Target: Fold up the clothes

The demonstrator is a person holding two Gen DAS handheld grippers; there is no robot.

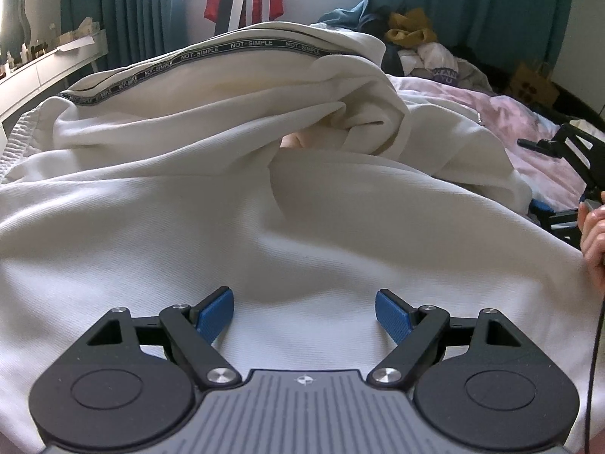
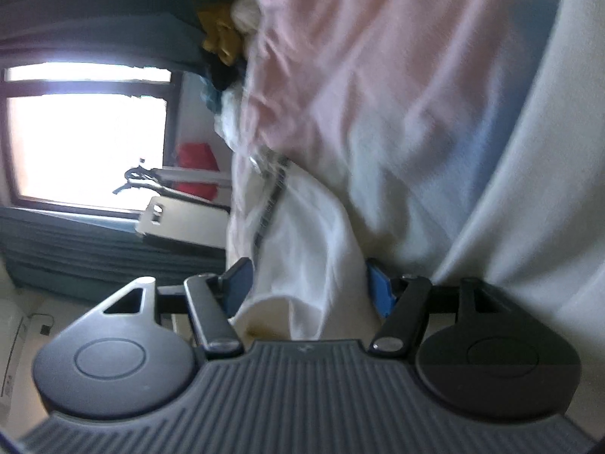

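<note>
— Clutter first: what's lying around you?

— Your cream garment (image 1: 227,196) is spread wide across the bed, ribbed weave, soft folds, a black "NOT-SIMPLE" tape (image 1: 196,55) along its raised far edge. Behind it is a pile of clothes (image 1: 412,38), teal curtains (image 1: 124,3) and a red shirt (image 1: 244,2) hanging at the window.

— And my grippers?

— Your left gripper (image 1: 304,316) hovers over flat cloth, jaws wide, nothing between its blue pads (image 1: 213,316). Your right gripper (image 2: 304,289), rolled sideways, has a white fold between its parted jaws; the blur hides whether they press. Pink bedding (image 2: 340,56) lies beyond.
</note>
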